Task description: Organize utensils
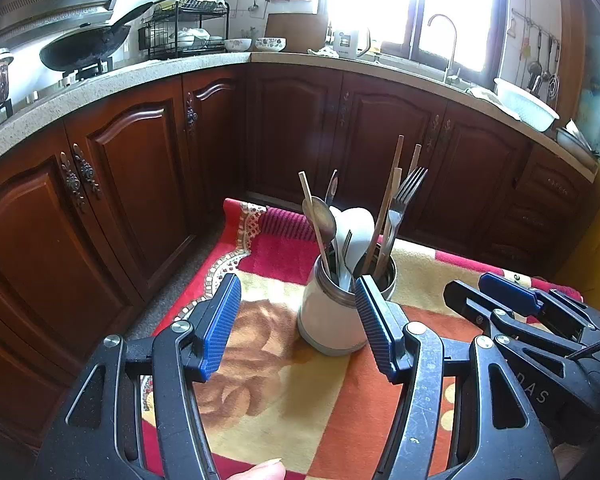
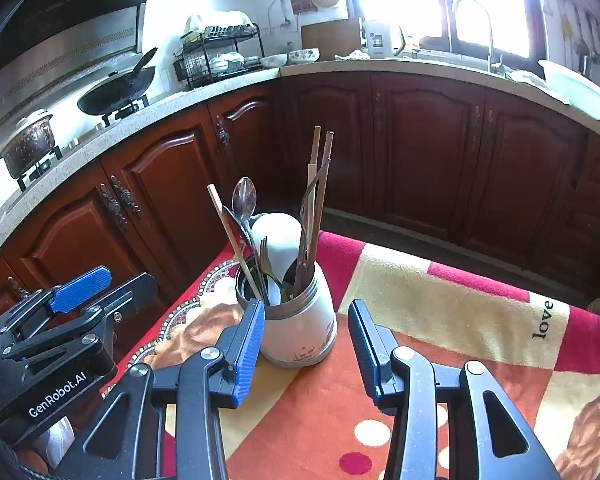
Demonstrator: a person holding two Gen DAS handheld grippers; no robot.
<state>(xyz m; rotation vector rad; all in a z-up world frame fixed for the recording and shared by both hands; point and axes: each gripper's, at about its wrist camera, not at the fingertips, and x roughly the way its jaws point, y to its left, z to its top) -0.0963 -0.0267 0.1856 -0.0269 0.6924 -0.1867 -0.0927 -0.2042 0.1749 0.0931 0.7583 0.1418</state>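
Looks basically done: forks, spoons and chopsticks all stand in the jar (image 1: 332, 316) on the blanket (image 1: 284, 392). Left gripper (image 1: 298, 324) and right gripper (image 2: 304, 350) hover near the jar, jaws spread, holding nothing.

Utensil jar (image 2: 298, 330) stands mid table (image 2: 440, 312), chopsticks (image 2: 318, 184) + fork tines sticking up high, block approach from above. Blanket right of jar bare, free to pass. Left gripper (image 2: 100, 292) crowds jar's left side. Cabinets (image 2: 420, 148) close behind.

Blown-out window (image 1: 412, 4) glare, dim cabinets (image 1: 148, 184), strong fisheye edge warping.
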